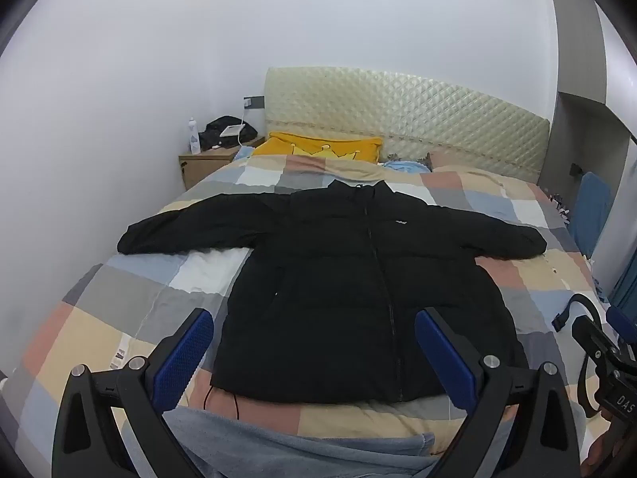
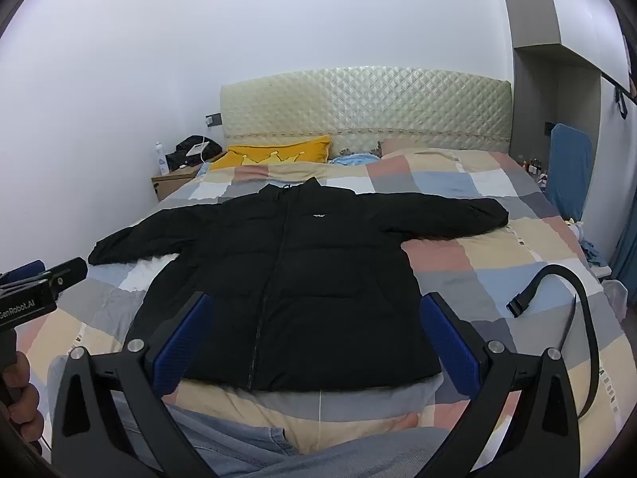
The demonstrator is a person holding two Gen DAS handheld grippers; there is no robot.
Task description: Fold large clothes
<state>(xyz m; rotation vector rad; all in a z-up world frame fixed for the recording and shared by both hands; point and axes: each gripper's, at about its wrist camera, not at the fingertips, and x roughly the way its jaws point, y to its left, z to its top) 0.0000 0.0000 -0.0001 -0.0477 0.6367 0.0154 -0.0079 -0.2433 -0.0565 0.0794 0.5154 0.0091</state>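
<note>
Since the black jacket [image 1: 350,279] lies flat mid-bed, zipped, sleeves out toward both side edges, you've folded nothing yet, and your left hand-held gripper [image 1: 314,358] and right hand-held gripper [image 2: 314,350] hover spread apart, empty, above its hem at the foot edge.

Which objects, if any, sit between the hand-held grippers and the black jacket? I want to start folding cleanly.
Nothing visible does. The black jacket lies flat on the checked bedspread, sleeves spread, with both the left hand-held gripper and right hand-held gripper open just short of its hem. A black strap lies off to the right, apart from the jacket.
</note>
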